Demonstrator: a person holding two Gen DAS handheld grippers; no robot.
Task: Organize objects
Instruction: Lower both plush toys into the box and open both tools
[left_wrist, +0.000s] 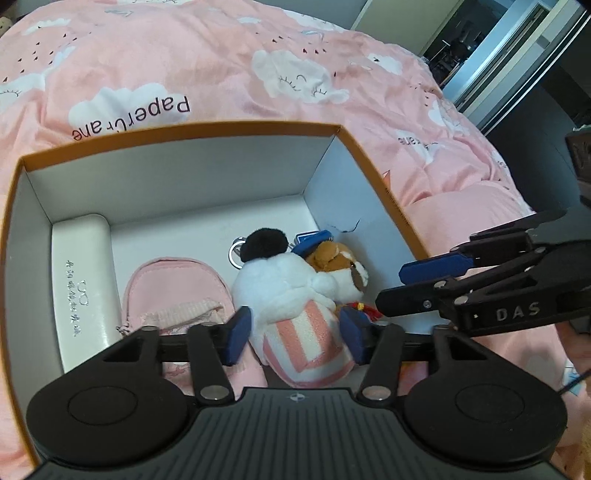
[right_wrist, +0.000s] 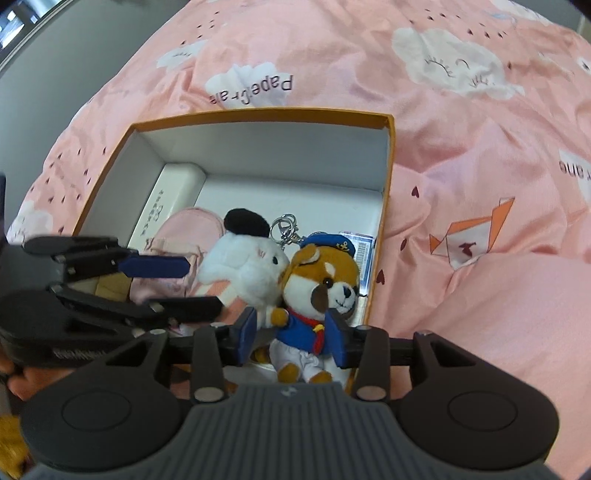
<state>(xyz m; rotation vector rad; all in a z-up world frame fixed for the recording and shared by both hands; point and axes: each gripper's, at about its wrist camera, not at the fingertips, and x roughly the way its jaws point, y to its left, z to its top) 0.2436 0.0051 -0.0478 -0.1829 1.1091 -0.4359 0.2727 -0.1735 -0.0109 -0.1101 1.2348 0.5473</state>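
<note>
An orange-rimmed cardboard box (left_wrist: 184, 129) (right_wrist: 258, 114) sits on a pink quilt. Inside it, a white plush (left_wrist: 280, 288) (right_wrist: 243, 266) with a black hat and pink-striped dress lies beside a brown dog plush (left_wrist: 340, 273) (right_wrist: 321, 280) in a blue sailor suit. My left gripper (left_wrist: 295, 338) (right_wrist: 203, 288) has its blue pads against both sides of the white plush's striped body. My right gripper (right_wrist: 291, 336) (left_wrist: 391, 290) comes in over the box's right wall, and its pads clasp the dog's blue torso, holding it upright.
A long white case (left_wrist: 79, 280) (right_wrist: 166, 206) lies along the box's left wall, with a pink pouch (left_wrist: 173, 284) (right_wrist: 188, 225) beside it. A metal keyring (right_wrist: 286, 225) and a blue-and-white packet (right_wrist: 360, 251) lie behind the plushes. The cloud-print quilt (left_wrist: 221, 55) surrounds the box.
</note>
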